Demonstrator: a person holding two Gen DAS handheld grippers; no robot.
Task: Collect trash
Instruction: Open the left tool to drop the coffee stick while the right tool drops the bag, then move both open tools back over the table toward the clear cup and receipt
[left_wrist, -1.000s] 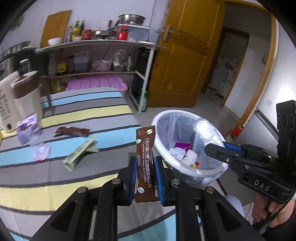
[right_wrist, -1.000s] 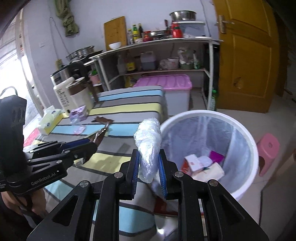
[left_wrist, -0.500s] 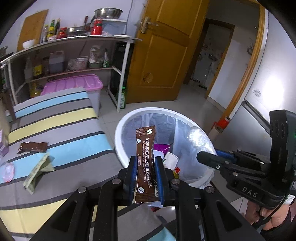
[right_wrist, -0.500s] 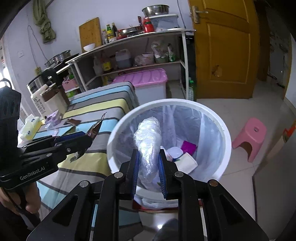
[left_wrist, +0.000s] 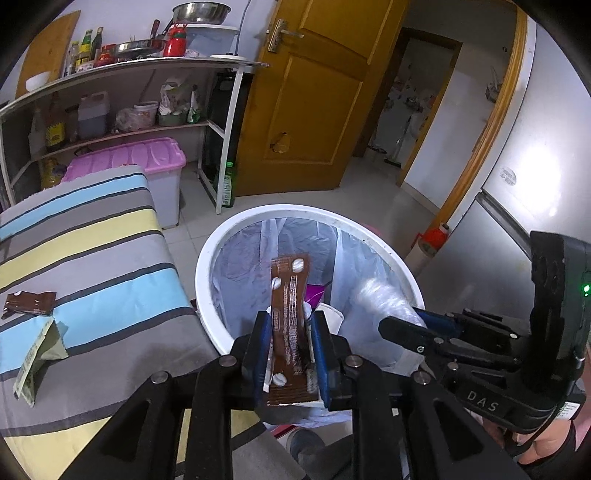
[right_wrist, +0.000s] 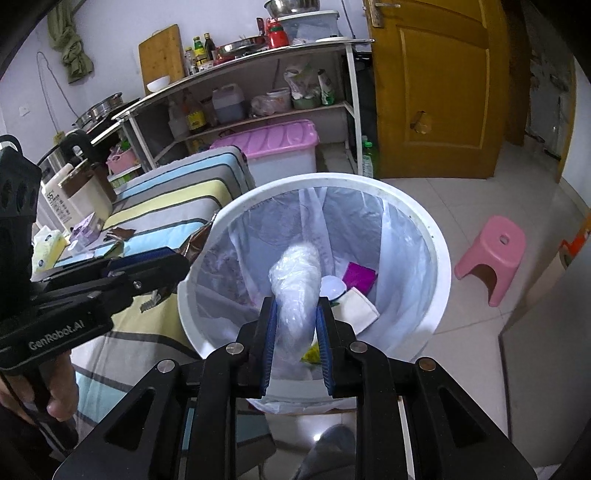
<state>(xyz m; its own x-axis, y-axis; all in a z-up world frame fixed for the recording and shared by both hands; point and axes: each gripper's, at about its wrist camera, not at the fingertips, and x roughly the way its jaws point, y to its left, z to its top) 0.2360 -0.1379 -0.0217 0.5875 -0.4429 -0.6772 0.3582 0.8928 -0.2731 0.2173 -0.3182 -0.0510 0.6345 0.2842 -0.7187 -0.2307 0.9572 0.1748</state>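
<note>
A white trash bin (left_wrist: 207, 266) lined with a clear bag stands beside the striped table; it also shows in the right wrist view (right_wrist: 441, 266). My left gripper (left_wrist: 290, 328) is over the bin's near rim with a brown coffee sachet (left_wrist: 290, 291) between its jaws, tilted toward the bin. My right gripper (right_wrist: 295, 321) is over the bin too with a crumpled clear plastic wrap (right_wrist: 295, 280) between its jaws. Both jaws stand wider than half a second ago. A brown sachet (left_wrist: 29, 302) and a folded green wrapper (left_wrist: 37, 350) lie on the table.
The bin holds a purple packet (right_wrist: 358, 275) and white scraps. A pink-lidded storage box (left_wrist: 147, 166) and a metal shelf (left_wrist: 129, 70) stand behind the table. A pink stool (right_wrist: 493, 254) sits on the floor right of the bin. A wooden door (left_wrist: 314, 92) is behind.
Both grippers moved from the table to above the bin. Both jaw pairs have spread a little, and the sachet and the plastic wrap now lean forward toward the bin.
</note>
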